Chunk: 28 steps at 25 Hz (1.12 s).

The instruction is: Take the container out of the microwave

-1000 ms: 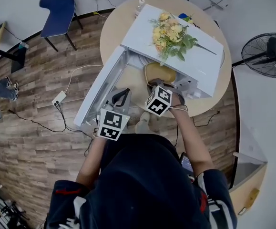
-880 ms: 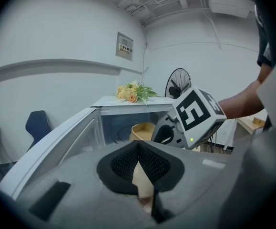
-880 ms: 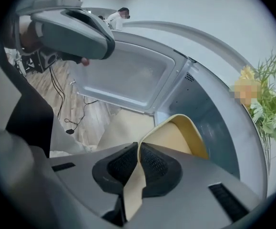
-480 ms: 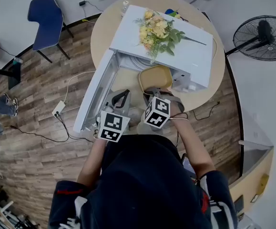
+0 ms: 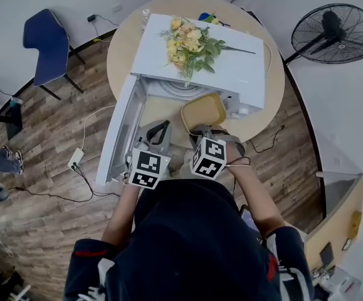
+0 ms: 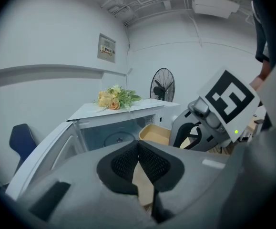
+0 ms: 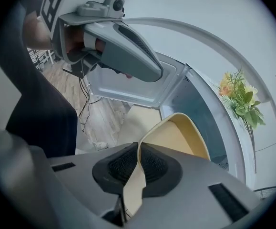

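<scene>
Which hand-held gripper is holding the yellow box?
The right hand-held gripper: its jaws pinch the rim of the yellow container. The left hand-held gripper holds nothing.

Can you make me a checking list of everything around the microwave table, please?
Surface: round wooden table, mostly covered by the microwave.
Job's things: microwave door open; yellow container at its mouth.
Clutter: flowers on the microwave's top.
Grippers: right gripper shut on the container's rim; left gripper shut, empty.
Cables: white lead running to a power strip on the floor.
Surroundings: blue chair, fan.
</scene>
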Tool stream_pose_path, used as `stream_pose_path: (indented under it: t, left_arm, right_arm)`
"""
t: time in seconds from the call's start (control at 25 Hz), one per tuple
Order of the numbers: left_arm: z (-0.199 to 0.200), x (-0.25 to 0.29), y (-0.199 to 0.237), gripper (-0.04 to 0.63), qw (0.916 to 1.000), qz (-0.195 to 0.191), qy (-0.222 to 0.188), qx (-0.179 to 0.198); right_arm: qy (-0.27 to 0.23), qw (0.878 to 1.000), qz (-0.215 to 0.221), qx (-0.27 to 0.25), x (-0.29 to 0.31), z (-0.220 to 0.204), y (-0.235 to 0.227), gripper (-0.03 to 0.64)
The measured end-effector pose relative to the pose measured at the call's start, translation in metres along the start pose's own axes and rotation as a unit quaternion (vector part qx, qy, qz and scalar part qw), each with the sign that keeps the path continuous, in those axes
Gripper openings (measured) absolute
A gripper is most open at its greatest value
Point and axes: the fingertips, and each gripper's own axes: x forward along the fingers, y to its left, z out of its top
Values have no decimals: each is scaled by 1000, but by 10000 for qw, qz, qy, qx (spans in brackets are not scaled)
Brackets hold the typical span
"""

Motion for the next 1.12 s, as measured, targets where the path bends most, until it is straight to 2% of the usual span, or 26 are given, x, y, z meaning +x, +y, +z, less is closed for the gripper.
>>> stream_pose_path:
  t: [0.44,1.12]
  left_arm:
    - [4,13,-14,14,9991,-356,9,242]
    - [-2,16,-13,14,9990,-413,17,155]
  right_arm:
    - [220,9994,-148,227,-1,-15,4,25]
    - [418,9991,9,105,8,-19,12,23]
